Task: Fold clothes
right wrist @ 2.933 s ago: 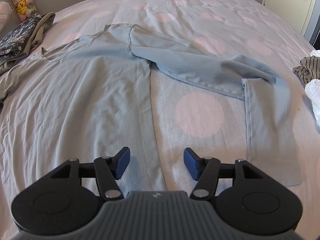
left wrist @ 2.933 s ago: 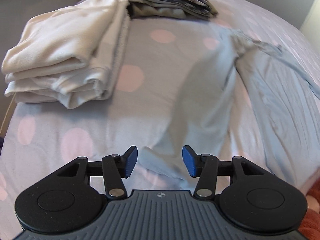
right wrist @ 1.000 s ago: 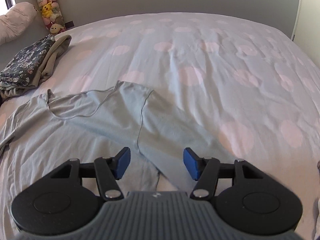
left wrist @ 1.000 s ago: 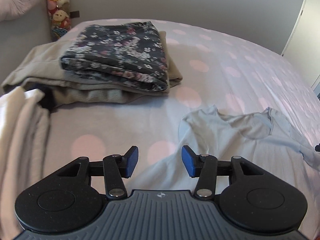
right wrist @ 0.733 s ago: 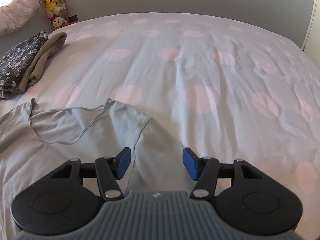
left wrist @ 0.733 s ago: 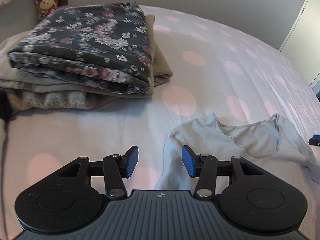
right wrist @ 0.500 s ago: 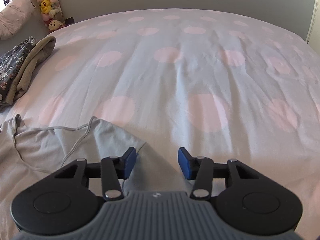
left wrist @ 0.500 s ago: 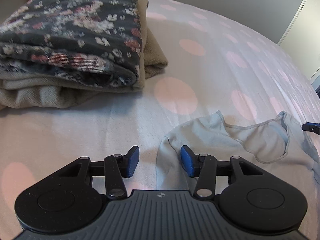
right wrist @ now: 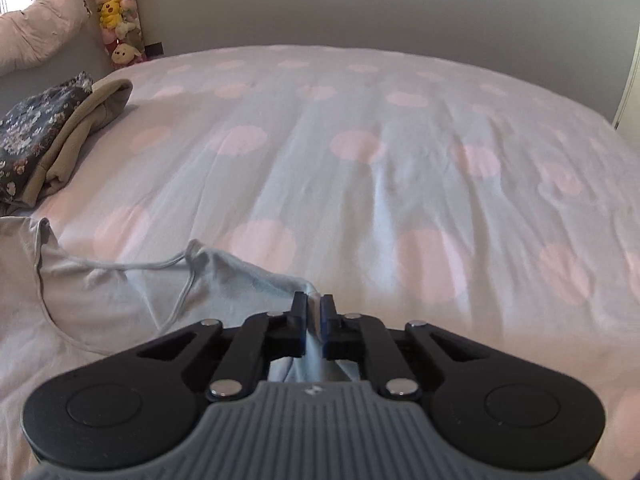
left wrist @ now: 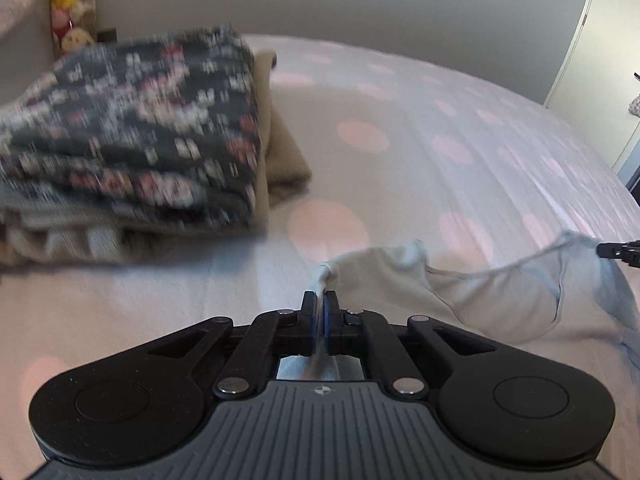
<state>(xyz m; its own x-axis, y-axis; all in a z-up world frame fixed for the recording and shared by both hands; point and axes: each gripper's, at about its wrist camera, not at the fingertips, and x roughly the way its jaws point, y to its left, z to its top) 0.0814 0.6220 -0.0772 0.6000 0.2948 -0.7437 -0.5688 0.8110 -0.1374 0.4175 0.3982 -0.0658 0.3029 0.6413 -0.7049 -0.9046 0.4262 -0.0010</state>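
A pale blue shirt (left wrist: 480, 296) lies flat on the bed, neckline facing away from me. In the left wrist view my left gripper (left wrist: 320, 300) is shut on the shirt's left shoulder, with a ridge of fabric pinched between the blue pads. The right gripper's tip (left wrist: 618, 250) shows at that view's right edge, at the other shoulder. In the right wrist view my right gripper (right wrist: 314, 302) has its jaws closing on the right shoulder of the shirt (right wrist: 120, 300), and the pads press on a fold of cloth.
A folded stack with a dark floral garment on top (left wrist: 132, 132) sits on a beige one at the left, also seen as the stack (right wrist: 44, 132). The spotted sheet (right wrist: 400, 160) stretches ahead. Plush toys (right wrist: 114, 12) and a pink pillow (right wrist: 36, 36) are at the back left.
Both grippers moved forward over the shirt to its shoulders. Their jaws went from wide open to shut on the fabric, which now bunches up at each grip.
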